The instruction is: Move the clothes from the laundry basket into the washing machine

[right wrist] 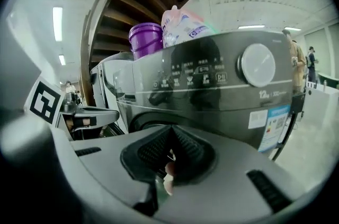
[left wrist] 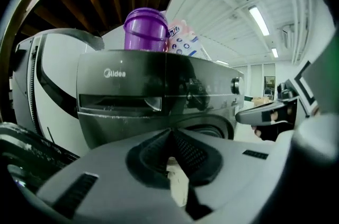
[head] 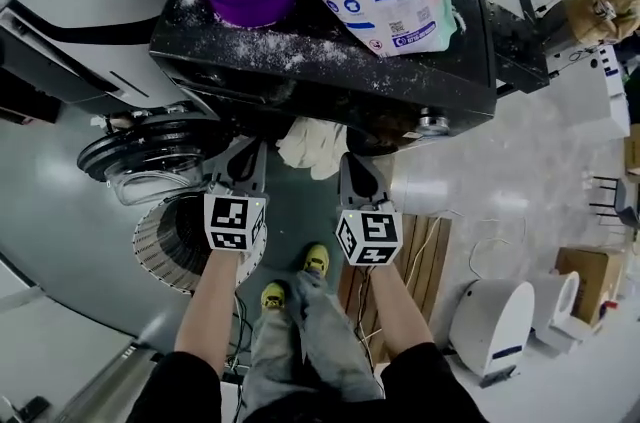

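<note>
Left gripper (head: 248, 169) and right gripper (head: 355, 173) each pinch the cream garment (head: 312, 146), slung crosswise between them just before the washing machine (head: 330, 61), both equally near its door opening (left wrist: 210, 130) straight ahead.

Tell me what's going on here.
A person stands at a dark washing machine with a gripper in each hand. The left gripper and the right gripper are both shut on a pale garment, holding it just in front of the machine. The machine's door is swung open to the left, and the laundry basket sits on the floor below. The garment is not yet inside.
</note>
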Motion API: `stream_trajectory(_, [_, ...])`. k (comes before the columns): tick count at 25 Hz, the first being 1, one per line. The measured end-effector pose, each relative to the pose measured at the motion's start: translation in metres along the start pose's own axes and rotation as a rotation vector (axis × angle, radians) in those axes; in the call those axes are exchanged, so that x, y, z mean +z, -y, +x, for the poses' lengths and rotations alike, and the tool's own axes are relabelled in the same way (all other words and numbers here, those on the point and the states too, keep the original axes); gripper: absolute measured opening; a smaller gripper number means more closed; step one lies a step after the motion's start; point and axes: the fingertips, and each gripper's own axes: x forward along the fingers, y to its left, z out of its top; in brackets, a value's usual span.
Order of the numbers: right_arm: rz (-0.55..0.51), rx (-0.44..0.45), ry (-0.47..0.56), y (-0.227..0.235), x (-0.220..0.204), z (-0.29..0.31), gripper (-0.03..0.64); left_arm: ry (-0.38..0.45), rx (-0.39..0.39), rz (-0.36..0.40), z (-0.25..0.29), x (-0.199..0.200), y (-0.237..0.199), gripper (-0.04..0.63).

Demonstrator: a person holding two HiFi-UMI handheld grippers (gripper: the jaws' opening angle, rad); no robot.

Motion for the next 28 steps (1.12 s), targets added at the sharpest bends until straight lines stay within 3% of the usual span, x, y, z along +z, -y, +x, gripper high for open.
stream_trajectory(6, [0.019,-0.045,0.014,-0.008,0.053,-0.047,0.005,0.027,0.014,-0.014,-0.044,0.062,0.004,0.012])
stream_trajectory(17, [0.022,-0.08,0.078,-0.032,0.152,-0.142,0.004,0.097,-0.003,0.039,-0.138,0.174,0.004,0.012])
stream_trajectory(28, [0.027,-0.073,0.115,-0.068,0.198,-0.213,0.003,0.136,-0.001,0.096,-0.227,0.228,0.007,0.012])
